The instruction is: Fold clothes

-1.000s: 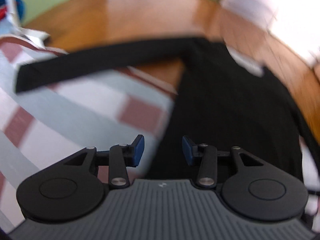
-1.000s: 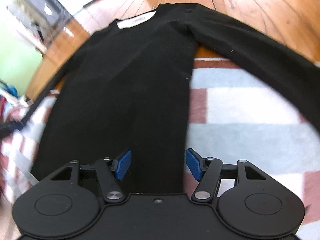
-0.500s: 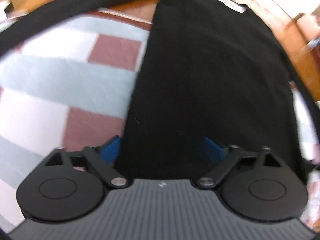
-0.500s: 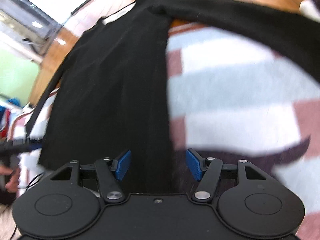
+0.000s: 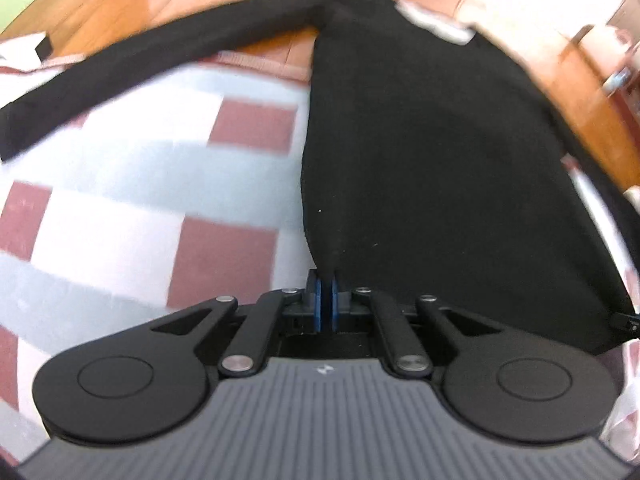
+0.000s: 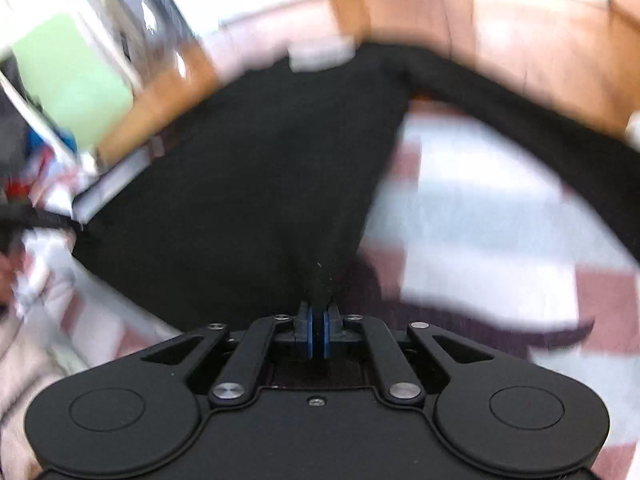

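Jaws of the left gripper [image 5: 324,298] were pressed together on the lower left corner of the black long-sleeved top [image 5: 432,152], the blue pads [image 5: 317,304] pinching a fold of fabric. Jaws of the right gripper [image 6: 317,334] were likewise clamped on the hem of the same top [image 6: 256,184], near its lower right corner, where the cloth bunched into a narrow ridge.

Surface: the top lay front down and spread flat, its lower body on a checked blanket [image 5: 132,184] of white, pale grey-blue and dark red squares. Its collar end, with a white neck label [image 5: 436,24], extended past the blanket edge onto a wooden floor [image 5: 100,4] of glossy orange-brown boards. One sleeve [image 5: 168,48] ran out to the left along the blanket edge; the other sleeve [image 6: 520,128] ran out to the right.

Room: the right wrist view showed a pale green panel [image 6: 72,76] at upper left, beside a light-coloured frame, and blurred coloured items at the far left that could not be identified. Both views were motion-blurred
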Demonstrator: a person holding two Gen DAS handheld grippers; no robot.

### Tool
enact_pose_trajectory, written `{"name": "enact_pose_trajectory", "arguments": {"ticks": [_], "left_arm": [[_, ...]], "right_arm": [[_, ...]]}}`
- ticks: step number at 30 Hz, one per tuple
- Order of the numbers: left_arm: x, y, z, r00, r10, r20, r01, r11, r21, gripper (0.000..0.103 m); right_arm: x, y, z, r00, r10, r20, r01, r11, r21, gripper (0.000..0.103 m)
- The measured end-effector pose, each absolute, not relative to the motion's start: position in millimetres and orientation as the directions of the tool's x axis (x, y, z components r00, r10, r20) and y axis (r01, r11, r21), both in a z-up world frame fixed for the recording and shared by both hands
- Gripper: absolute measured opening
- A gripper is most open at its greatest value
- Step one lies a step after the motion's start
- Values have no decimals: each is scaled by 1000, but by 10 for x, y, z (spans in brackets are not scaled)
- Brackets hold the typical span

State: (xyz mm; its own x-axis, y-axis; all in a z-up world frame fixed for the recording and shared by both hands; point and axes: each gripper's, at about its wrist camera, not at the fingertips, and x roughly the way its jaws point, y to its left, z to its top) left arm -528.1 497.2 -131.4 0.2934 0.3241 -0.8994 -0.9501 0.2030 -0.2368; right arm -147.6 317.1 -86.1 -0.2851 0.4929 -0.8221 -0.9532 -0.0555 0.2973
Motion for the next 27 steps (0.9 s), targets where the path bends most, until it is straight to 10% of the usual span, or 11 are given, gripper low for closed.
{"name": "enact_pose_trajectory", "arguments": {"ticks": [20,23,27], "left_arm": [[-5029,4994,-1436,257,264,-930,-950,247,-192,6],[-5081,5016,-1403,251,287,-925,-957,217,-192,14],[-5254,5027,-1251,270,357,-894,-960,167,-223,52]], "right_arm": [[-1507,3095,-932,-195,410,-891,-977,0,214,14],[-1485,3079,-896,-203,420,-885,-976,-11,218,15],[-1441,3091,-776,-214,468,-857,-967,24,255,31]]}}
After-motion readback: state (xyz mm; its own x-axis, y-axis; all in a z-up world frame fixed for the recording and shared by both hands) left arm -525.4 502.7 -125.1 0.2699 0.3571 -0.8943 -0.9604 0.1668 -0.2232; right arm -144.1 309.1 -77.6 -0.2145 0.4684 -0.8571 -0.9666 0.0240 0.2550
